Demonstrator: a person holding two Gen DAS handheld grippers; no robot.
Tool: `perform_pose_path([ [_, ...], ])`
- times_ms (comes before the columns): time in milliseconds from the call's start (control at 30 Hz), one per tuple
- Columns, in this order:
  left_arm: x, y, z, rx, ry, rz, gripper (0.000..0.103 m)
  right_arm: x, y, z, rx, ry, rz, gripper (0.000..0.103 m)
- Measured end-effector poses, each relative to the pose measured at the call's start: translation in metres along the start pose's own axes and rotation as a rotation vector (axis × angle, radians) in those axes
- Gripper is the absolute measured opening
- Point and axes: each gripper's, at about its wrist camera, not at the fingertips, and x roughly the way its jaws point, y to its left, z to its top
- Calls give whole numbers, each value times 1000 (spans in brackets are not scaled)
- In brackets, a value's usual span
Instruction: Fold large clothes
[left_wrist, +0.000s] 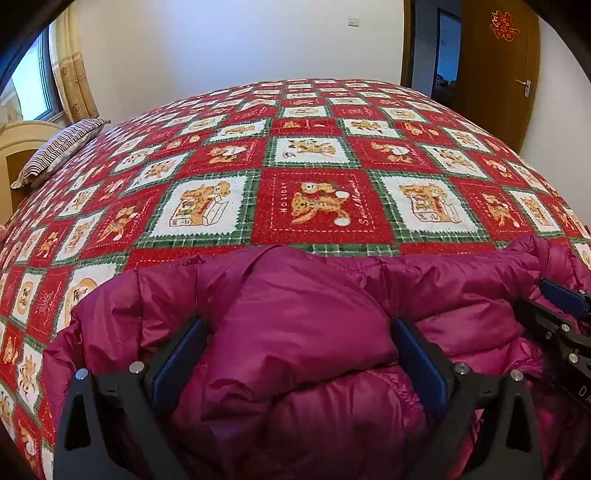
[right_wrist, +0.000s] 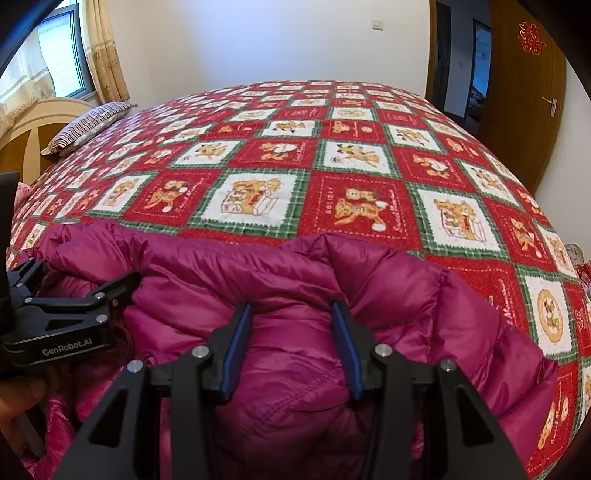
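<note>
Location: at six o'clock on the red, white and green bear-print patchwork bedspread (left_wrist: 314, 155) lies one magenta quilted down jacket (left_wrist: 295, 314), bunched at the near edge.
Left gripper (left_wrist: 295, 354): blue pads spread wide with a puffed fold of the jacket bulging between them; I cannot tell whether they pinch it.
Right gripper (right_wrist: 291, 347): blue pads partway closed, pressing both sides of a raised ridge of the jacket, so clamped on it.
Progress: judged early; the jacket is rumpled, no flat fold is visible, and smoothing and folding remain.
Count: one jacket, two grippers, one striped brown-and-white pillow (left_wrist: 62, 147) at ten o'clock, one brown wooden door (left_wrist: 498, 66) at one o'clock.
</note>
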Motion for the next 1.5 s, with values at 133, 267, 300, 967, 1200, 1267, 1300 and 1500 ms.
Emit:
perform_pose_path([
  [133,0,0,0,1,0,0,100,0,0,0,-1,1,-1,48],
  [267,0,0,-1,3,0,2,101,1,1,0,-5,2,-6,48],
  [300,0,0,-1,2,0,1,101,1,1,0,-8,3,-10,48],
  [967,-80,25,7,30,-72,-26,102,-69,-23,6,27,-68,-12,71],
  [1200,-181,49,-82,65,-124,-63,102,-173,-59,-67,56,-78,96,80],
  [1267,-201,52,-113,60,-117,-69,102,-194,-60,-87,40,-73,90,82],
  [1300,-212,55,-132,60,-108,-72,102,-210,-63,-102,38,-71,91,83],
  [1500,-249,60,-220,82,-83,3,102,-266,-77,-166,122,-76,87,92],
])
